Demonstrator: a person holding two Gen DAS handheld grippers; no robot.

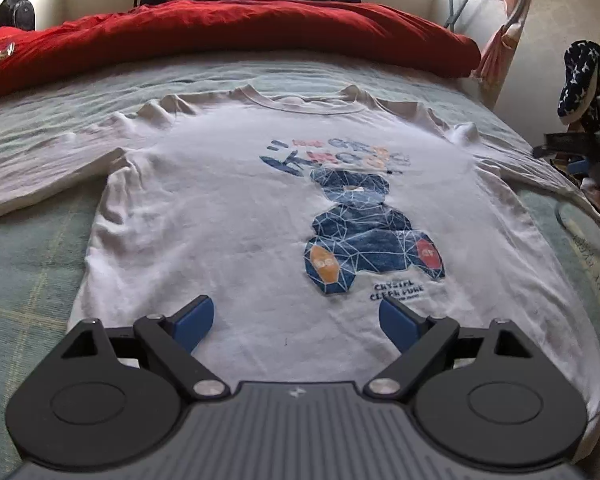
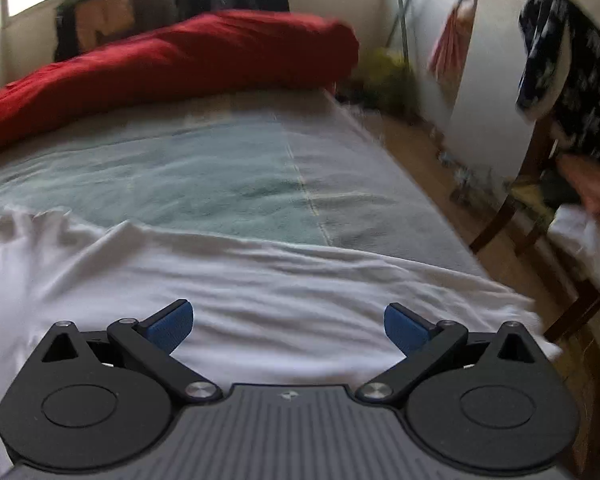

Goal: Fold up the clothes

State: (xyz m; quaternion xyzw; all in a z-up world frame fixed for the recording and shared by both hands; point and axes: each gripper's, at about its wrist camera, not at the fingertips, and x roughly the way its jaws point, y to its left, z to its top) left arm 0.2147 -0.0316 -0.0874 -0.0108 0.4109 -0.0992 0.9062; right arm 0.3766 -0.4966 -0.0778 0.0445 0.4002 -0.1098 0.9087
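shirt (image 1: 228, 208) flat on bed (image 1: 28, 272), collar far, hem nearest | left tool (image 1: 296, 320) released over hem | right tool (image 2: 288, 326) released over sleeve side

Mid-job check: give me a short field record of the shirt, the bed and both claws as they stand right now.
garment: white cotton T-shirt with blue bear print, spread flat, print up, unfolded
surface: pale green checked bedsheet
behind shirt: rolled red duvet along the far side of the bed
left claw: open, over the shirt's near hem, nothing between its pads
right claw: open, over white fabric near the bed's right edge, holding nothing
image quality: right wrist view is motion-blurred
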